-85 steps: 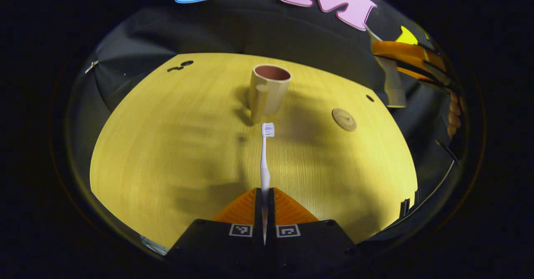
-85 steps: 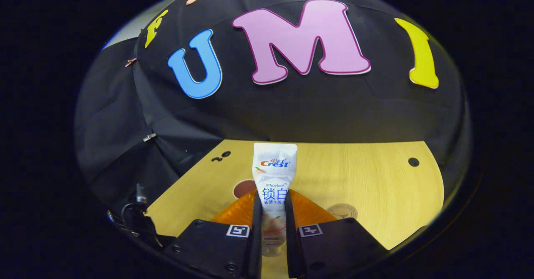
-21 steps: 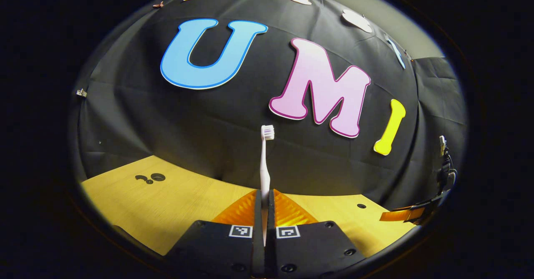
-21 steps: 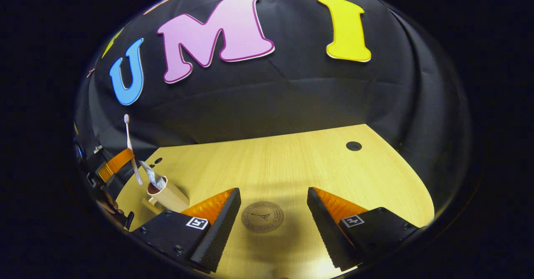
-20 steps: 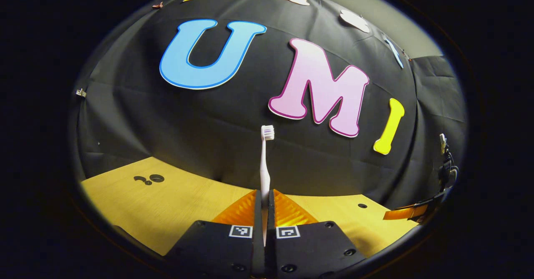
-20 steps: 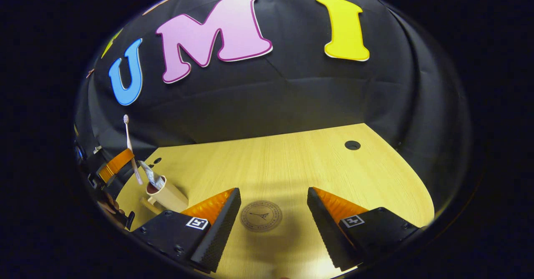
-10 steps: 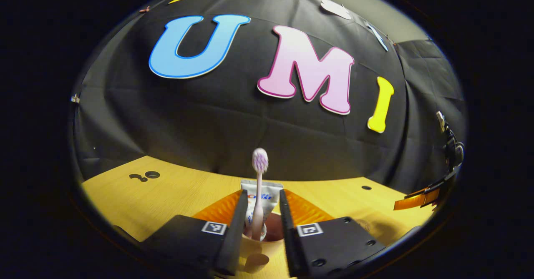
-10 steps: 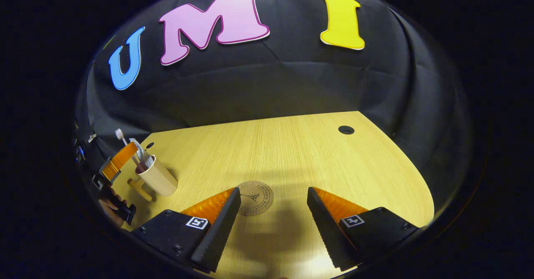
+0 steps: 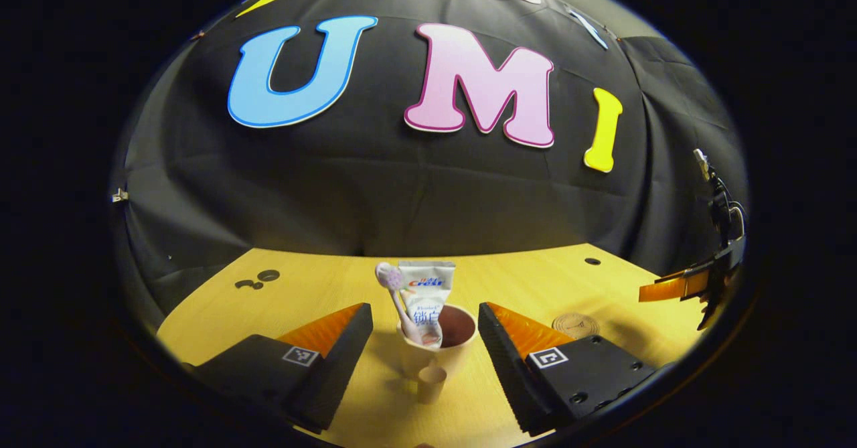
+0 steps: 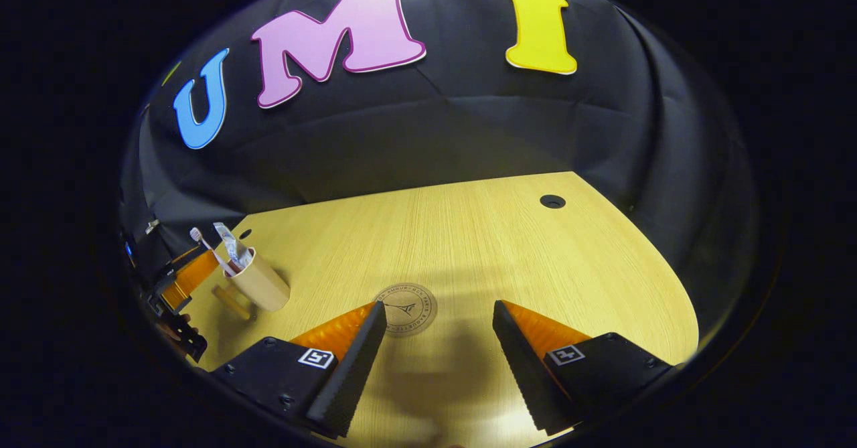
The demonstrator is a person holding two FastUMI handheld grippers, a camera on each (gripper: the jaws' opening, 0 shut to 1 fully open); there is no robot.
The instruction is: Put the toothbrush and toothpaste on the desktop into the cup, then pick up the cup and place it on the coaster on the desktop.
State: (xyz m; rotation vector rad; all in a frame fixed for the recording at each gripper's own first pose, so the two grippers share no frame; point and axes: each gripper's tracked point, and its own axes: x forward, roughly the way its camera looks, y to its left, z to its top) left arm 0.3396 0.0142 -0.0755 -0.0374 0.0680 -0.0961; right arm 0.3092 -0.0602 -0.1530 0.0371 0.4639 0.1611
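Left gripper [image 9: 425,331]: low in the left gripper view, level over the desk [image 9: 321,287]; its fingers are spread wide, one on either side of the cup, touching nothing. In the right gripper view it sits at the far left edge [image 10: 181,280], just beside the cup.
Right gripper [image 10: 438,341]: at the bottom of the right gripper view, pitched down toward the desk, fingers spread wide and holding nothing. In the left gripper view it shows at the right edge [image 9: 696,287], well apart from the cup.
Cup [image 9: 450,351]: upright on the desk at bottom centre of the left gripper view, between the left fingers with a gap on each side; its handle points toward the camera. In the right gripper view it stands at left [image 10: 262,284].
Toothbrush [image 9: 396,294]: in the cup, head up, leaning left against the rim.
Toothpaste [image 9: 426,294]: in the cup, upright, behind the toothbrush and touching it.
Coaster [image 10: 406,309]: flat on the desk, lower centre of the right gripper view, just ahead of the right fingers and nearer the left one; apart from the cup.
Open room: bare desk lies between cup and coaster and across the upper right of the desk top.
Edges: the far desk edge meets the black cloth wall; a round hole [image 10: 552,201] sits near the far right corner.
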